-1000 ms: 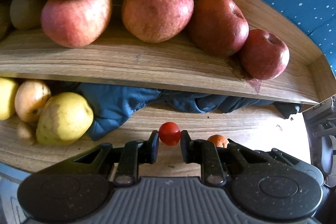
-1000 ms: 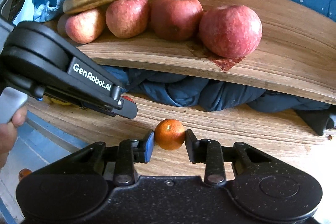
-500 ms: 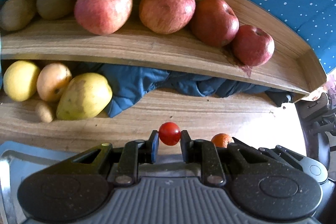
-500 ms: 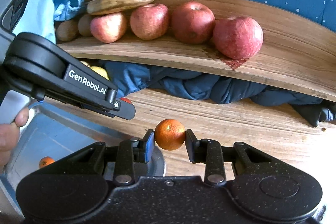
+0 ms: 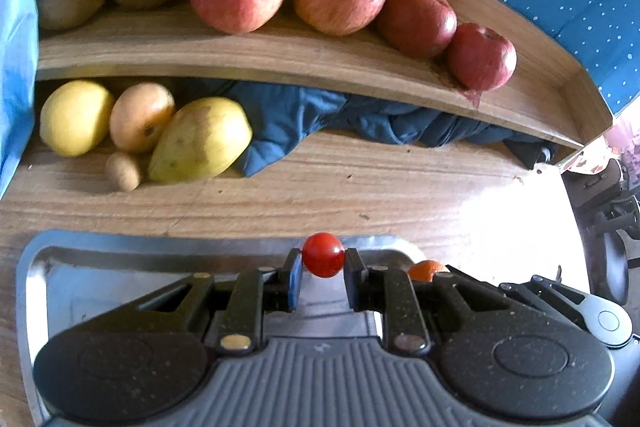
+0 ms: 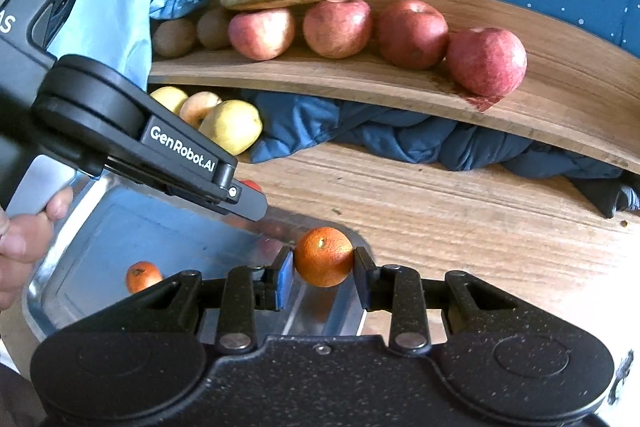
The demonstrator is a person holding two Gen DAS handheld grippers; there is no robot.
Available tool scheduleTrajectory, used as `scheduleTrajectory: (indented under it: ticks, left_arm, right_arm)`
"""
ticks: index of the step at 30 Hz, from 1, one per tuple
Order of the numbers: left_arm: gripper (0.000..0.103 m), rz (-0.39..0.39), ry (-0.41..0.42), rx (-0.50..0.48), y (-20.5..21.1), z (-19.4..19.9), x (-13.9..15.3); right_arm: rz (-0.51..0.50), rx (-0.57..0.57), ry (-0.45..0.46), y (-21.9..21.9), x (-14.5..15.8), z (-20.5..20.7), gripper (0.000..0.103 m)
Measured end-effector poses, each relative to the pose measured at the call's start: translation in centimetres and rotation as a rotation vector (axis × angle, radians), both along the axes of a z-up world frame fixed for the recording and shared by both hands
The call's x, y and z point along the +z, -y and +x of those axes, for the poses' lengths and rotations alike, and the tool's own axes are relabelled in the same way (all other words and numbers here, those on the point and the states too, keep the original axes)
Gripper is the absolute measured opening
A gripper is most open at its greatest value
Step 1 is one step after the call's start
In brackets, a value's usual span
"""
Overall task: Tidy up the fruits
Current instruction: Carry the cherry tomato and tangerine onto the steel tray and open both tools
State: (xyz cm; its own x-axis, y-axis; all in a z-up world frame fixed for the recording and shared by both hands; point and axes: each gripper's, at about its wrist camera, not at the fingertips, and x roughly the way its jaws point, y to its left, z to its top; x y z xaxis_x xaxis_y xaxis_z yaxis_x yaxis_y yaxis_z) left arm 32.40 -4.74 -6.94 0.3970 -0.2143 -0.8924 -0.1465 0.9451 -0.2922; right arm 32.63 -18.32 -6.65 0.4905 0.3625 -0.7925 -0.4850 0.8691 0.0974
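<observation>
The left gripper (image 5: 323,267) pinches a small round red tomato (image 5: 323,254) and the right gripper (image 6: 323,269) clamps a small round orange citrus fruit (image 6: 323,255), both above the far rim of the shiny rectangular metal tray (image 6: 120,227). The tray lies directly below them, so either is near enough to lower; another small orange (image 6: 143,275) sits inside. Beyond the tray, the wooden tabletop (image 6: 460,219) runs to a curved wooden shelf (image 5: 280,63) of red apples (image 5: 340,1).

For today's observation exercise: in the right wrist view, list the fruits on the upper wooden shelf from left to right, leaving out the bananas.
First kiwi → second kiwi → first apple → second apple → third apple → fourth apple.
</observation>
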Motion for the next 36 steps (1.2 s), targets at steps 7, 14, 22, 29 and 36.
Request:
scheduleTrajectory:
  ticks: [7,14,22,29,36]
  left_arm:
    - [0.024,0.005,-0.026,-0.037,-0.3,-1.3,0.1]
    - [0.024,-0.001,-0.042,-0.088,-0.4,-2.5,0.0]
    - [0.024,-0.006,-0.077,-0.148,0.3,-3.3,-0.4]
    - [0.024,-0.001,-0.094,-0.206,1.1,-3.8,-0.6]
    - [0.024,0.001,-0.105,-0.237,1.4,-4.0,-0.9]
  right_arm:
    - [-0.001,-0.005,-0.013,-0.7,0.1,-1.5,0.033]
    - [-0.012,-0.030,-0.029,-1.1,0.0,-3.0,0.033]
    - [-0.025,-0.082,-0.059,-0.8,0.0,-4.8,0.033]
    - [-0.031,-0.133,-0.080,-0.4,-0.3,-5.9,0.034]
    - [-0.034,-0.157,-0.095,-0.3,-0.6,-6.6,0.034]
